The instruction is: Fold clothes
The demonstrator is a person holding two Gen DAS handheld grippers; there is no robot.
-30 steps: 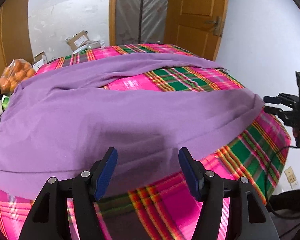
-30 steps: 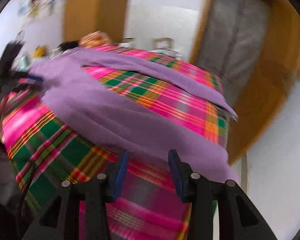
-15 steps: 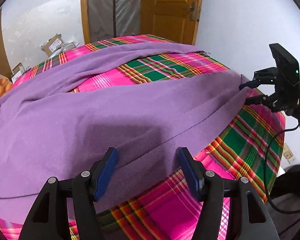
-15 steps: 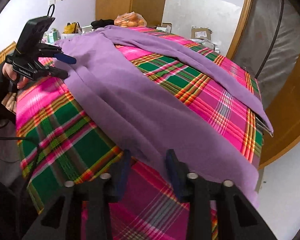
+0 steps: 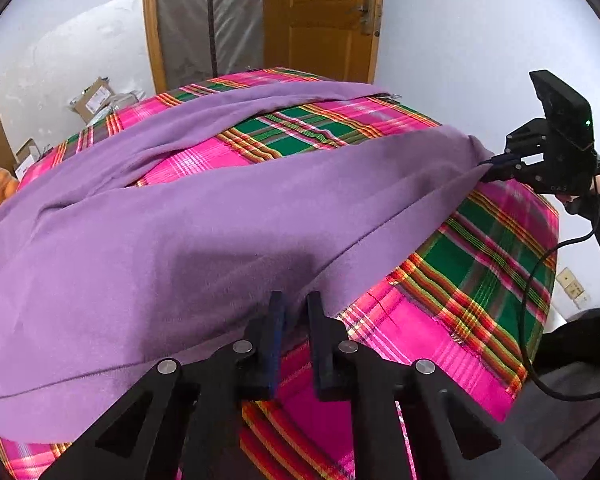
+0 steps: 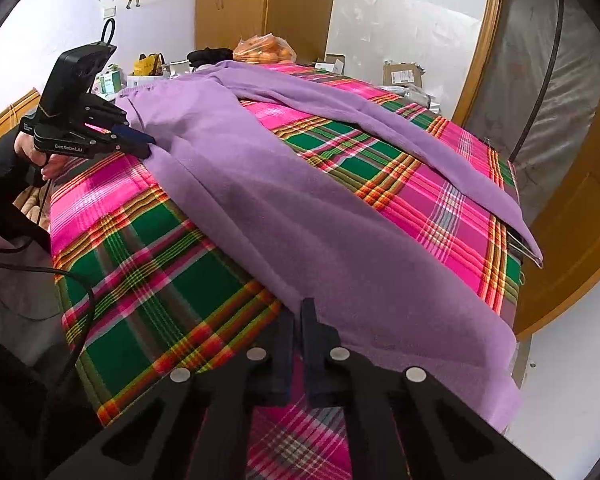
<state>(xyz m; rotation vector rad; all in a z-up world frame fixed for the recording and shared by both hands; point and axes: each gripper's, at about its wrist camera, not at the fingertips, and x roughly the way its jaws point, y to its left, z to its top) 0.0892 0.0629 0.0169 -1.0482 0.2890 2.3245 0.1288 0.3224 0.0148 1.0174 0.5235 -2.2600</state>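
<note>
Purple knit fabric, a pair of trousers by its shape point(image 5: 228, 216), lies spread across a bed covered by a pink-and-green plaid blanket point(image 5: 472, 280). The controlling relation is the long axis of the near leg: in the left wrist view it runs from the lower left of the frame to the right edge, and in the right wrist view from the upper left down to the lower right. Each gripper sits at one end of that axis, along the same near hem.

The left gripper point(image 5: 296, 312) appears at the bottom centre of its own view. Its jaws are pressed together on the lower edge of the purple fabric, which passes between the blue pads and drapes away up and to the left. In the right wrist view the same gripper shows at the upper left, its tips buried in the cloth near the waist end.

The right gripper point(image 6: 298, 320) appears at the bottom centre of its own view. Its jaws are also pressed together, meeting the fabric edge where it crosses the blanket; the cloth lies above and to the right of the tips. In the left wrist view its tips pinch a raised corner of fabric at the right edge.

The second leg point(image 6: 380, 116) lies farther back, well apart from both grippers. Judged from this layout, the next move lifts the near edge toward that far leg; both ends should rise evenly.
</note>
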